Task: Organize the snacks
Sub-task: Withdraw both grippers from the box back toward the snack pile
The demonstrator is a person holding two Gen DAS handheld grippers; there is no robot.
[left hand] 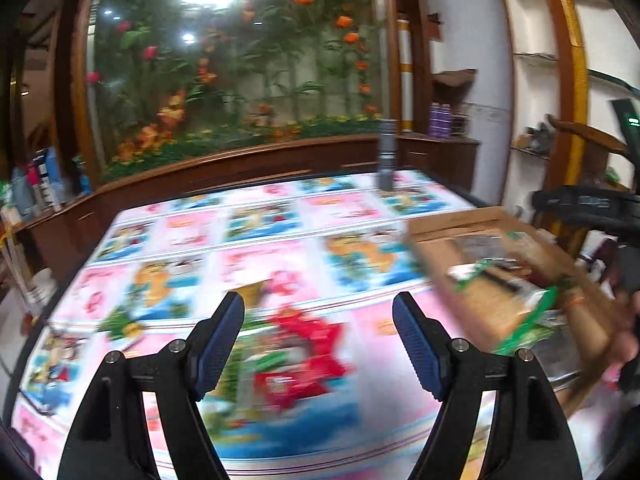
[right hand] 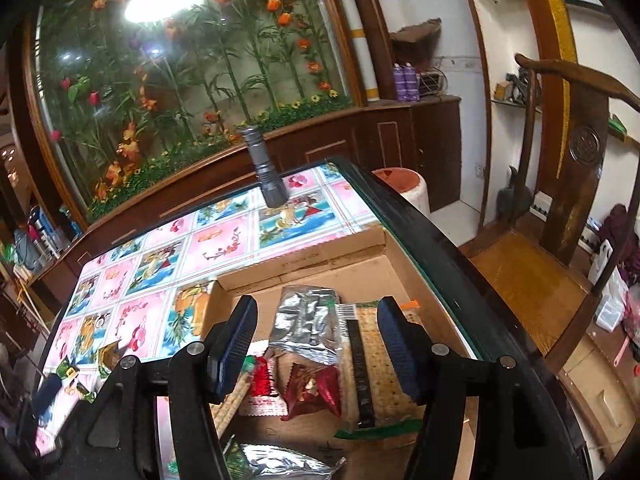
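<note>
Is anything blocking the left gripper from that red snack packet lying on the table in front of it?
Nothing visible does. In the blurred left wrist view the left gripper has open, empty jaws, and the red snack packet lies on the patterned tablecloth straight ahead of them. The cardboard box sits off to the right, out of that path.

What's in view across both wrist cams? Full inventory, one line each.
box: 1, brown cardboard, open, near the table's right edge
silver packet: 1, foil, in the box; a second foil packet at the bottom edge of the right view
red packets: at least 2, in the box
cracker pack: 1, tan with green ends, in the box
red snack bag: 1, blurred, on the tablecloth ahead of the left gripper
flashlight: 1, grey, upright at the far table edge
tablecloth: 1, pink and blue picture squares
chair: 1, wooden, right of the table
left gripper: open, empty
right gripper: open, above the box
</note>
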